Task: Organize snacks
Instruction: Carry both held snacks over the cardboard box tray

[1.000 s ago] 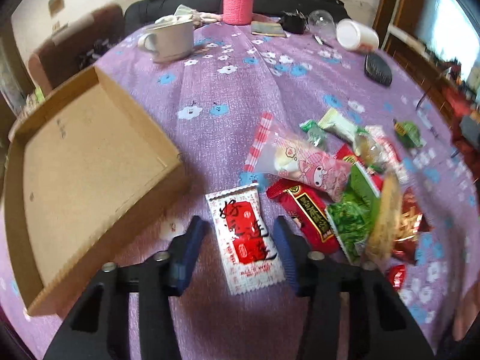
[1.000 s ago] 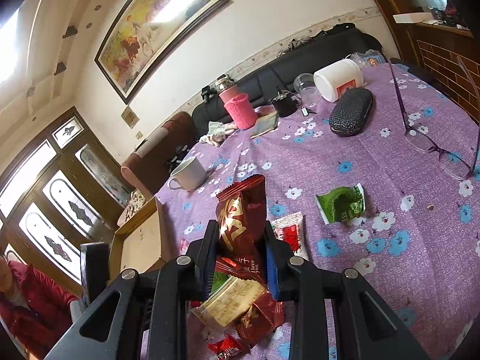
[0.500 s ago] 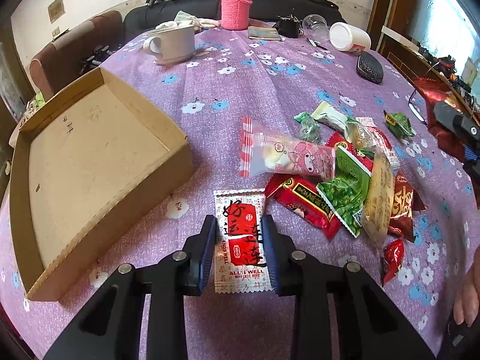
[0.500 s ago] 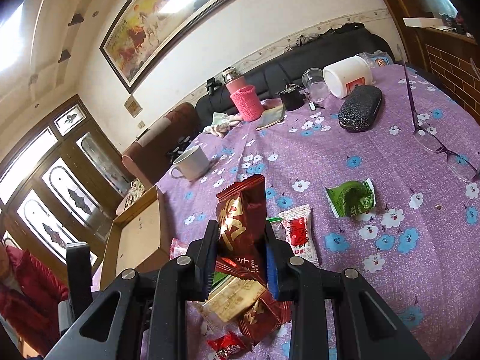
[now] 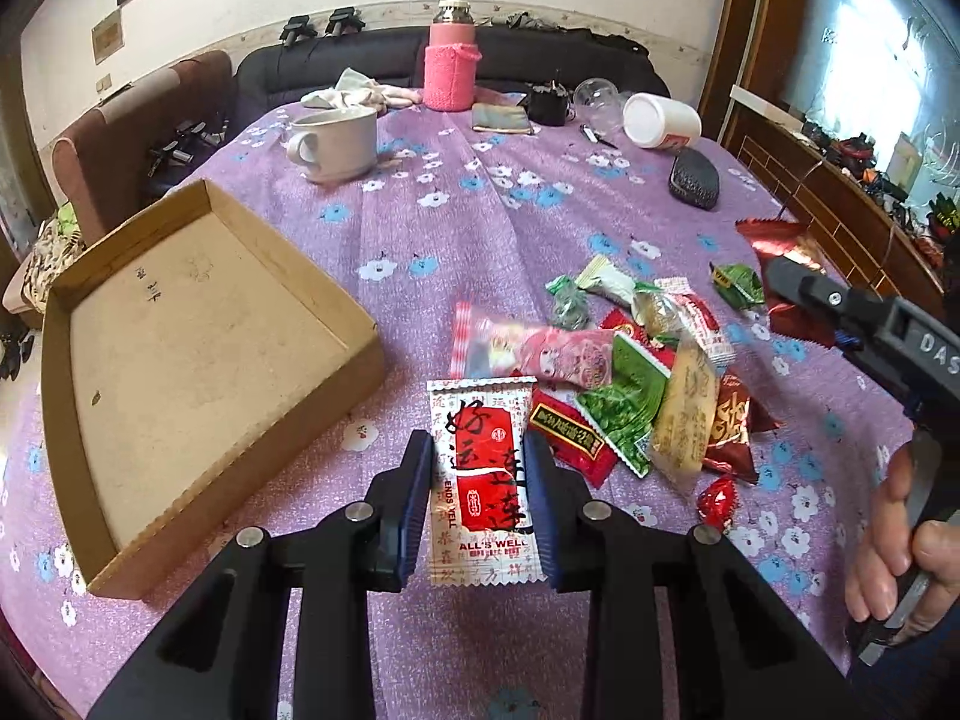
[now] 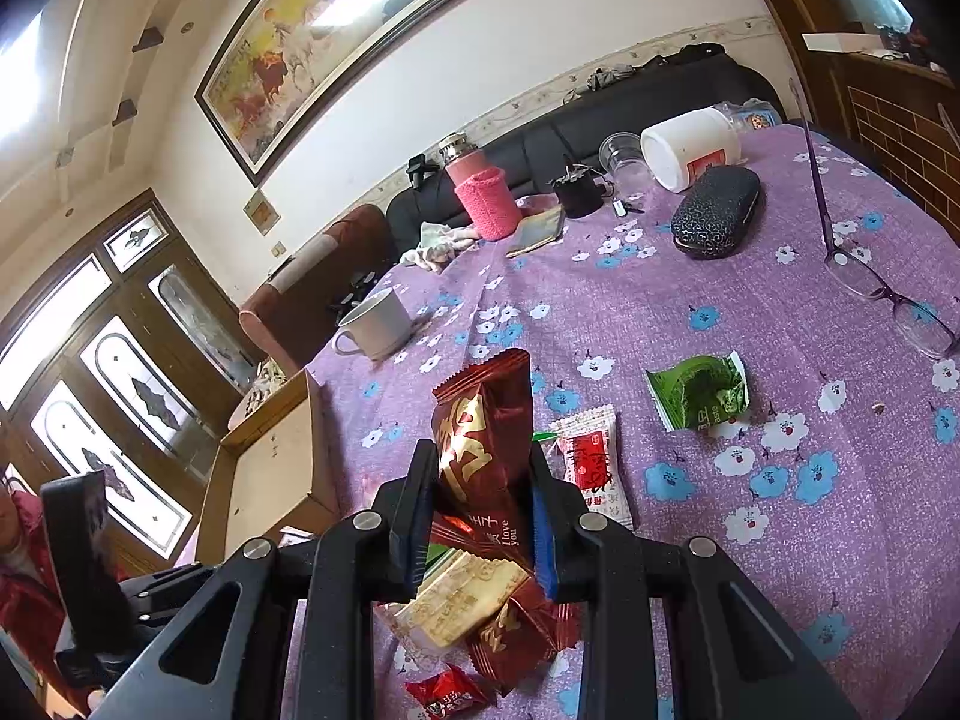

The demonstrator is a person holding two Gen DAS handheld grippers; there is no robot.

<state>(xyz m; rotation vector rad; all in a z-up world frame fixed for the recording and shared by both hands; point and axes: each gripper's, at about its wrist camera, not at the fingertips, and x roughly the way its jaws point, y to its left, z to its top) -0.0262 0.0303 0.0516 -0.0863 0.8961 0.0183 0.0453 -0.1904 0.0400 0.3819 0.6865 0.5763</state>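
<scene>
The white-and-red snack packet (image 5: pixel 483 474) sits clamped between the pads of my left gripper (image 5: pixel 480 480), lifted just off the purple tablecloth (image 5: pixel 510 228) beside the snack pile (image 5: pixel 636 384). The empty cardboard tray (image 5: pixel 198 348) lies to the left. My right gripper (image 6: pixel 480 510) is clamped on a dark red foil packet (image 6: pixel 486 432), held above the pile; a green packet (image 6: pixel 699 390) lies apart.
</scene>
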